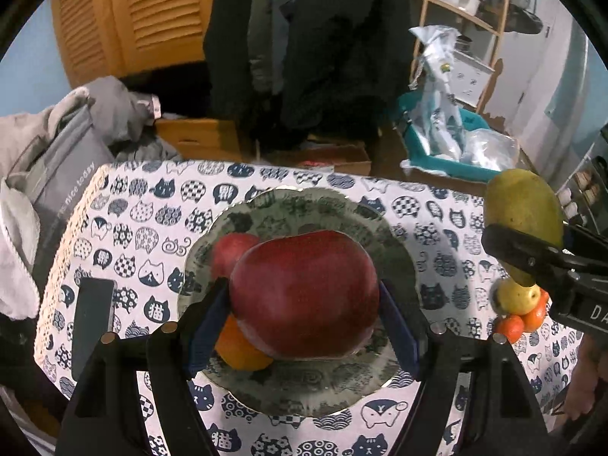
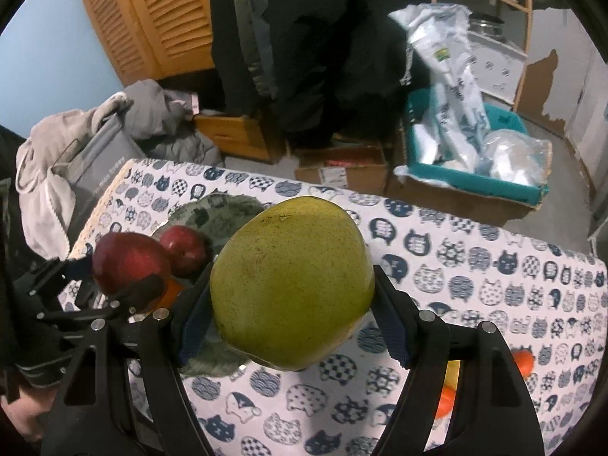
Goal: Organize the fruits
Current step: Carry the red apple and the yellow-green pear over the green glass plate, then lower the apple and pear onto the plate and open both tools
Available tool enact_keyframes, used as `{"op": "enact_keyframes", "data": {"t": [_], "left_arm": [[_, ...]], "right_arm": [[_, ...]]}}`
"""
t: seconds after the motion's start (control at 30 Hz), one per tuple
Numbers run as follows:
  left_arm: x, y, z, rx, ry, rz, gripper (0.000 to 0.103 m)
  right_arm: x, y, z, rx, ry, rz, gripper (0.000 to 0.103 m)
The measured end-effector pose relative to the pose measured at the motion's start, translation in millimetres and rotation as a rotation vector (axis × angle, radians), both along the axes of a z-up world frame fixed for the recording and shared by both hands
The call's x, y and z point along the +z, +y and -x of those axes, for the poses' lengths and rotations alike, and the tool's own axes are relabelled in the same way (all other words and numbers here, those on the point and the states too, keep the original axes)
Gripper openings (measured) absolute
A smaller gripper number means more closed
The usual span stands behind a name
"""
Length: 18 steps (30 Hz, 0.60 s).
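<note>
My left gripper (image 1: pixel 304 296) is shut on a large dark red mango (image 1: pixel 304 292) and holds it above a grey-green patterned plate (image 1: pixel 323 205). On the plate lie a red apple (image 1: pixel 231 250) and an orange (image 1: pixel 239 349), partly hidden by the mango. My right gripper (image 2: pixel 292 296) is shut on a big green mango (image 2: pixel 292 281) above the cat-print tablecloth (image 2: pixel 475 266); it also shows in the left wrist view (image 1: pixel 524 216). A yellow fruit (image 1: pixel 518 296) and small oranges (image 1: pixel 520 323) lie on the cloth at the right.
A dark phone (image 1: pixel 93 323) lies on the cloth left of the plate. Behind the table stand a grey bag with clothes (image 1: pixel 57 174), cardboard boxes (image 1: pixel 205 140), a teal bin with plastic bags (image 1: pixel 444 140), hanging dark coats and a wooden shelf.
</note>
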<state>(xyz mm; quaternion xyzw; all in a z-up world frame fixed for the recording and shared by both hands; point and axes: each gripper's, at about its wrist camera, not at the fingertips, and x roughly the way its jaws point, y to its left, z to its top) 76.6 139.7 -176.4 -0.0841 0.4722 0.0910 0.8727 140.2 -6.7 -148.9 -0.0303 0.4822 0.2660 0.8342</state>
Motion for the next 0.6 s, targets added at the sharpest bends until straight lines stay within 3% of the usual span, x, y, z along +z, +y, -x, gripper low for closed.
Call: {"op": "enact_keyframes", "data": {"t": [0.6], "left_arm": [[-48, 26, -17, 0.032, 0.113, 0.084, 0.078]], "right_arm": [[-37, 51, -15, 0.065, 0.092, 0.02, 0.076]]}}
